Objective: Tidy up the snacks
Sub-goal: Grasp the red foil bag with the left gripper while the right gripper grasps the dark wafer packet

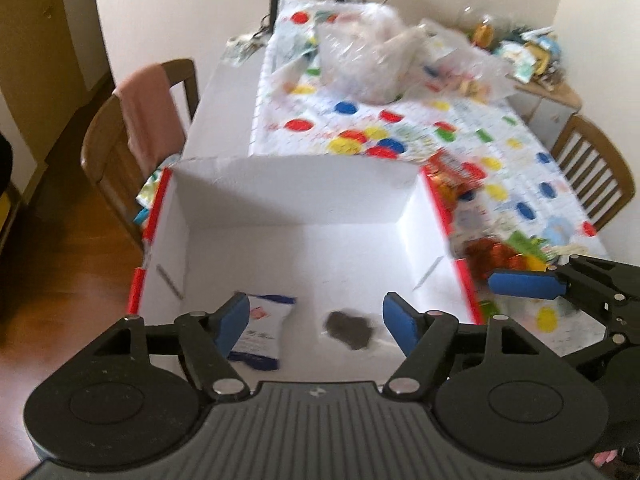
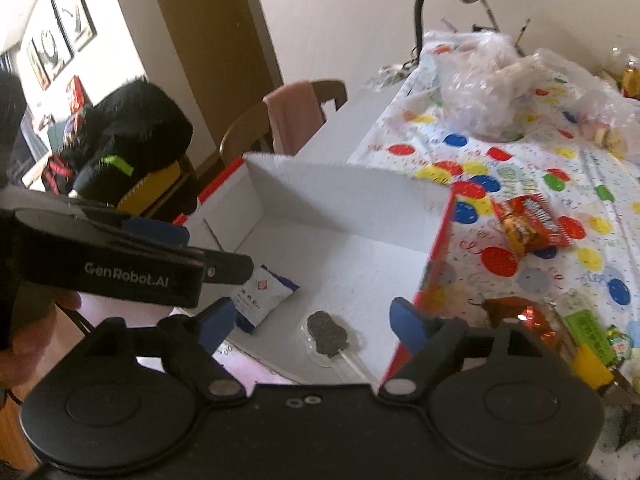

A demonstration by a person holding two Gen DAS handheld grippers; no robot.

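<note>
Snacks: white-blue packet (image 1: 260, 330) and dark lollipop (image 2: 326, 334) lie on the floor of the white box (image 1: 300, 196), near its front. Red snack pack (image 2: 530, 224) sits on the dotted worktop (image 2: 520, 152) right of the box. Left gripper (image 1: 316, 316) jaws released, empty, over the box. Right gripper (image 2: 308, 320) jaws also released, empty.

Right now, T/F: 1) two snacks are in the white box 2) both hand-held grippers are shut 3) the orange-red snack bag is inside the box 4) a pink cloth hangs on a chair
1) True: a blue-and-white packet and a dark lollipop lie in the white box.
2) False: left hand-held gripper and right hand-held gripper are both open, holding nothing.
3) False: the orange-red snack bag lies on the tablecloth, outside the box.
4) True: pink cloth on a chair.
</note>
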